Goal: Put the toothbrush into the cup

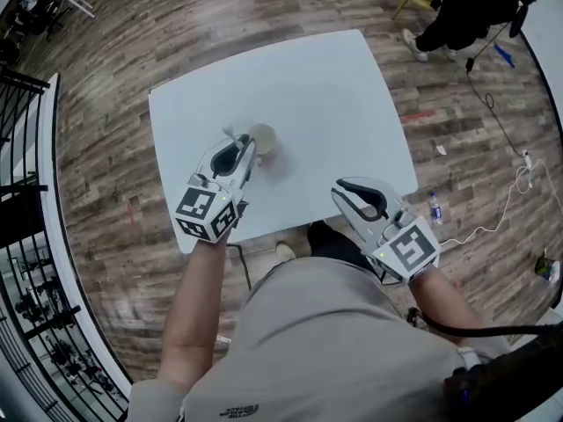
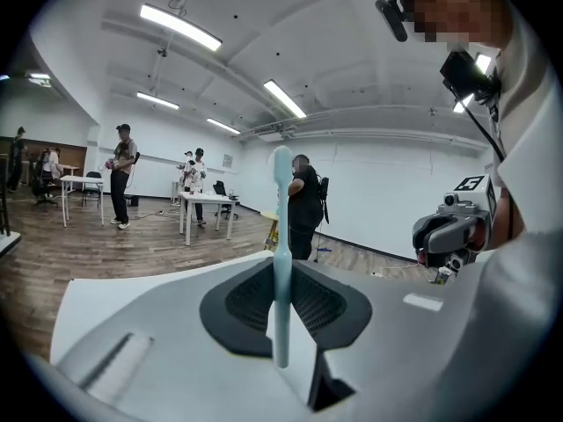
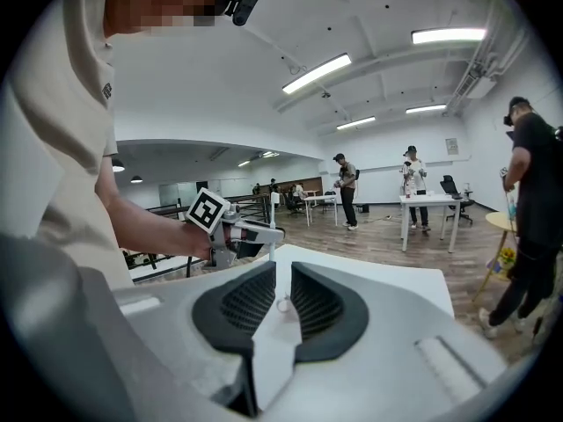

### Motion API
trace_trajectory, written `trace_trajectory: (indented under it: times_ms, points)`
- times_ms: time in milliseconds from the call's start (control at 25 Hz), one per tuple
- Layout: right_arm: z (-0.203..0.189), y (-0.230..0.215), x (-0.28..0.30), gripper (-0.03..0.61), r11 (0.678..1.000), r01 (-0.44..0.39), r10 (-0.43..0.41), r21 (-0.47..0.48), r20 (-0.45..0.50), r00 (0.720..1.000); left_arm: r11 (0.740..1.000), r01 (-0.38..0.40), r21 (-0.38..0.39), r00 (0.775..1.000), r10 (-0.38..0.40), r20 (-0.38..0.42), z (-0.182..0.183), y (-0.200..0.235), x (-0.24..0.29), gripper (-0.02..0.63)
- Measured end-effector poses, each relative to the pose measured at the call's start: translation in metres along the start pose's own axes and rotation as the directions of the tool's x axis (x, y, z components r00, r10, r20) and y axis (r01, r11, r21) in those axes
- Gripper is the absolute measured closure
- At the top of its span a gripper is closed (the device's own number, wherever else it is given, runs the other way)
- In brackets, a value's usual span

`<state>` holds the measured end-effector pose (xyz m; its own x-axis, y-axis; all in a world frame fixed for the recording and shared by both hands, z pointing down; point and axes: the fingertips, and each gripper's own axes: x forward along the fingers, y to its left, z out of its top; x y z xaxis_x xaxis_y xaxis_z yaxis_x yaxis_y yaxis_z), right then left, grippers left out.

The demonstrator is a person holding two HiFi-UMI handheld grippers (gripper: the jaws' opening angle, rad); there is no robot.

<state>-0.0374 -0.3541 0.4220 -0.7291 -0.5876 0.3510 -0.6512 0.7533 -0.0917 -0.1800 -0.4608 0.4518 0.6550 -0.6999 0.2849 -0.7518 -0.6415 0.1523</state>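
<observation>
Currently your left gripper point(image 1: 244, 148) jaws clamp the toothbrush point(image 2: 281, 236) by its handle, head up, for lowering into the cup point(image 1: 262, 137) just ahead on the desk point(image 1: 334, 95). Right gripper point(image 3: 283, 275) jaws narrow, empty.

A white table point(image 1: 325, 95) stands on wood-plank floor point(image 1: 106, 148). A person in black point(image 1: 471, 7) stands beyond its far right corner. A plastic bottle point(image 1: 435, 207) lies on the floor off its right edge, near a white cable point(image 1: 493, 222).
</observation>
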Motion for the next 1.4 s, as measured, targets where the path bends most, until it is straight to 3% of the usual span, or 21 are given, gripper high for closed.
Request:
trace_trajectory:
  times_ms: [240, 560, 960, 1400]
  points:
    - [-0.014, -0.019, 0.011, 0.534, 0.996, -0.022, 0.022, 0.083, 0.002, 1.000, 1.000, -0.002, 0.010, 0.999, 0.002, -0.048, -0.027, 0.019, 0.039, 0.568]
    - [-0.034, -0.055, 0.032, 0.534, 0.998, -0.019, 0.025, 0.063, -0.095, 0.995, 1.000, -0.001, 0.014, 0.994, 0.002, -0.109, -0.063, 0.040, 0.074, 0.568]
    - [-0.064, -0.058, 0.092, 0.534, 0.987, -0.157, 0.145, -0.017, -0.292, 0.945, 1.000, -0.016, 0.025, 0.984, 0.020, -0.177, -0.097, 0.058, 0.091, 0.568]
    - [-0.083, -0.051, 0.112, 0.534, 0.975, -0.220, 0.212, 0.015, -0.336, 0.918, 0.998, -0.040, 0.051, 0.965, 0.052, -0.259, -0.127, 0.069, 0.092, 0.566]
